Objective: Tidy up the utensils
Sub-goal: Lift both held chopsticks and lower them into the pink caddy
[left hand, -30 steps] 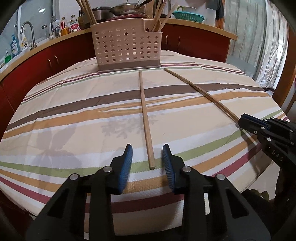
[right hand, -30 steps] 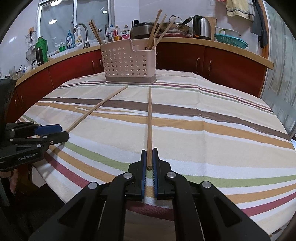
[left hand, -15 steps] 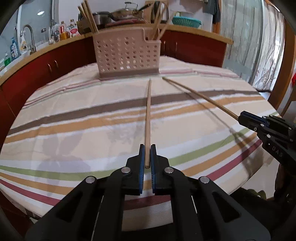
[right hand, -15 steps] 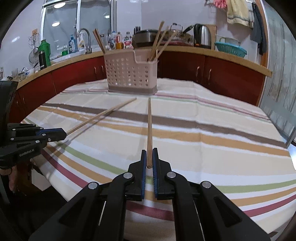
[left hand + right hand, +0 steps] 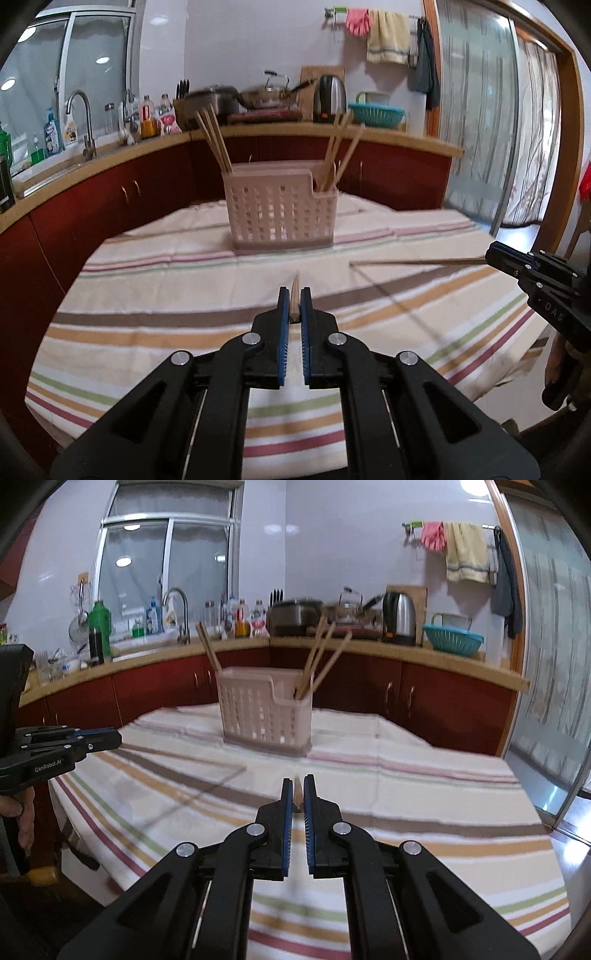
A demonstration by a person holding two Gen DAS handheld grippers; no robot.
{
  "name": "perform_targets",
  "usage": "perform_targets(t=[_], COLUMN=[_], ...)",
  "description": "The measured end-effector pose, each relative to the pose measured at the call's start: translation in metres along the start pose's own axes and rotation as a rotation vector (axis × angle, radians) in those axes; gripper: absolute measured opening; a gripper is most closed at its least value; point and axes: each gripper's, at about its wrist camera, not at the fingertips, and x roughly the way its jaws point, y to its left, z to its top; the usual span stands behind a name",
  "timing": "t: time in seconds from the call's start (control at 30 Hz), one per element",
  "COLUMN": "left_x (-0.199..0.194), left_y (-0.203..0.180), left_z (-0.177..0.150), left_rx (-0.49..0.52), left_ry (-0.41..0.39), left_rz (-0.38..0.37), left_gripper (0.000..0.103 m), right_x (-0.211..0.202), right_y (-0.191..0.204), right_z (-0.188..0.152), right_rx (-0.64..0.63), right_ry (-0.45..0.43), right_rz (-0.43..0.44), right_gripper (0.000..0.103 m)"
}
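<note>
Pink perforated plastic utensil basket (image 5: pixel 280 218) on the striped tablecloth (image 5: pixel 184 295), chopsticks upright in both end compartments. Pale wooden, slender chopstick (image 5: pixel 294 295) pinched in the left gripper (image 5: pixel 294 306), raised off the cloth. Second chopstick (image 5: pixel 297 801) clamped likewise in the right gripper (image 5: pixel 298 794).

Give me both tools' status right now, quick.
Left tool: closed on a chopstick, lifted off the table.
Right tool: closed on the other chopstick, also lifted.
</note>
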Motion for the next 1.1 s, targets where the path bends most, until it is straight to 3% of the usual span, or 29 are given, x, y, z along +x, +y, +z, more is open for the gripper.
perform_targets(t=[0.43,1.1], left_x=[-0.009,0.039], left_y=[0.019,0.034], left_z=[0.054,0.100], left_rx=[-0.001,0.022], left_ry=[-0.087,-0.113], left_rz=[-0.028,-0.078], left_gripper=[0.006,0.007], right_x=[0.015,0.059], right_y=[-0.003,0.001], right_z=[0.050,0.094], right_rx=[0.005,-0.015], right_ry=[-0.108,-0.177], right_rz=[0.040,0.065], right_gripper=[0.007,0.007])
